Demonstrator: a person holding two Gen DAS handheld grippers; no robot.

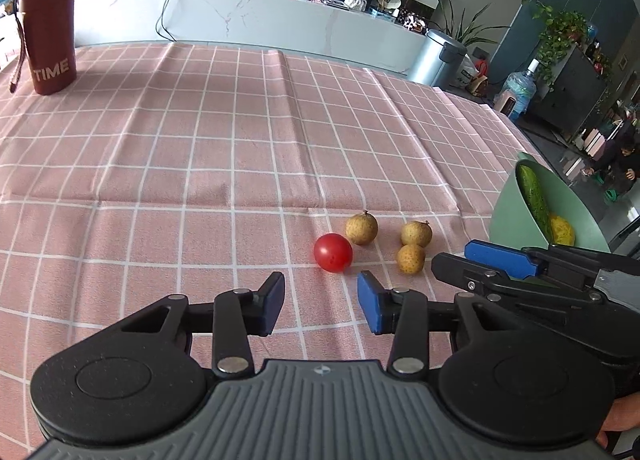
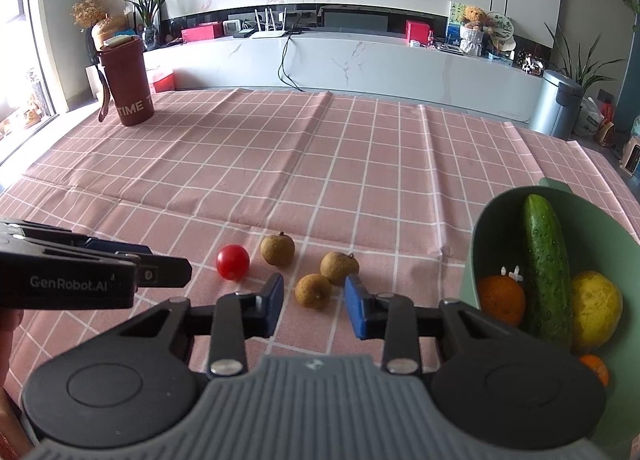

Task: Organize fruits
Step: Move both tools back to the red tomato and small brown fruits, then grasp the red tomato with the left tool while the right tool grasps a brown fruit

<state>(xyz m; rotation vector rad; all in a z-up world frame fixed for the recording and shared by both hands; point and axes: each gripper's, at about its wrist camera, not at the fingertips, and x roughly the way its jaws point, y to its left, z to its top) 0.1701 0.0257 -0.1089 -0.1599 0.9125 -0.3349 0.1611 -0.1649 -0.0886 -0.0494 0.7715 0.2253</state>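
A red cherry tomato [image 1: 333, 252] and three brown longans [image 1: 361, 228] [image 1: 416, 233] [image 1: 411, 259] lie on the pink checked tablecloth. My left gripper [image 1: 320, 294] is open, low over the cloth just short of the tomato, with nothing between its pads. My right gripper [image 2: 314, 302] is open with the nearest longan [image 2: 313, 291] at its fingertips, and the pads stand clear of it. The other longans [image 2: 277, 249] [image 2: 339, 268] and the tomato [image 2: 232, 262] lie beyond. A green bowl [image 2: 476, 228] at the right holds a cucumber [image 2: 546, 260], an orange [image 2: 502, 300] and a yellow fruit [image 2: 596, 312].
A tall red bottle [image 1: 50, 32] stands at the table's far left corner. The two grippers are close side by side, the left gripper [image 2: 168, 262] showing at the right wrist view's left edge. The table's right edge runs just past the bowl. A metal bin [image 2: 558, 104] stands beyond the table.
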